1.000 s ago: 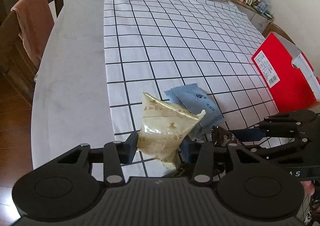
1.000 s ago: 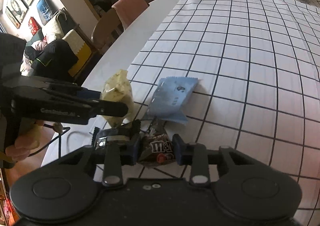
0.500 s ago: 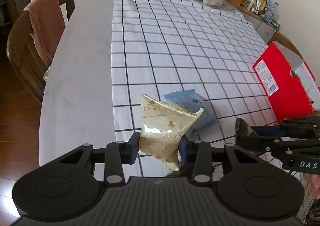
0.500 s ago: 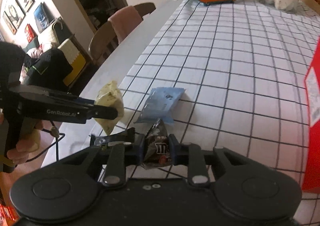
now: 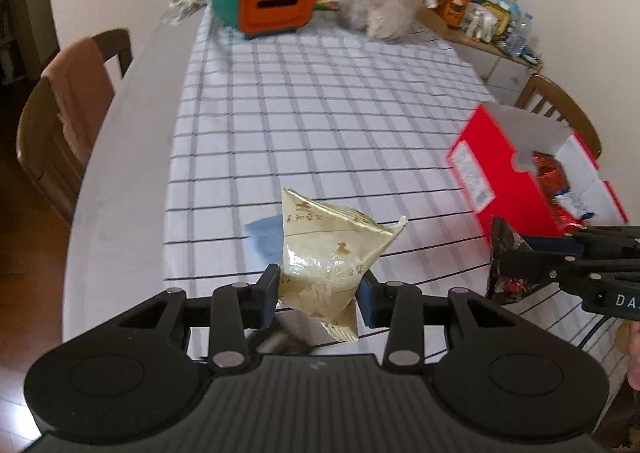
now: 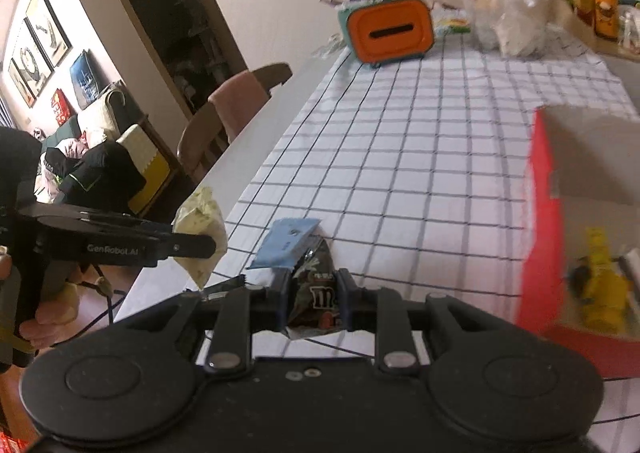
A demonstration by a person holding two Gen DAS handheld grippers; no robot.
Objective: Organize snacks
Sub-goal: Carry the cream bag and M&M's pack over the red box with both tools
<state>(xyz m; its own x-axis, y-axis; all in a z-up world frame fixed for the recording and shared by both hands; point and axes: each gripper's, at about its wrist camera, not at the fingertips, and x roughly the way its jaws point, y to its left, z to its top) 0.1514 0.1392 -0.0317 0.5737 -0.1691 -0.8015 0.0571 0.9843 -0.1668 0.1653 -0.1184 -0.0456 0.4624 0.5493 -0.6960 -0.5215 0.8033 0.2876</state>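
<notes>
crinkly cream foil pouch (image 5: 326, 253)

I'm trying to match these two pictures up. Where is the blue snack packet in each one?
Left wrist view: the blue packet lies on the checked cloth, low centre, partly hidden behind the cream packet.
Right wrist view: it lies just above the dark candy packet, lower centre.
Shared landmark: the orange-faced box at the table's far end.
</notes>
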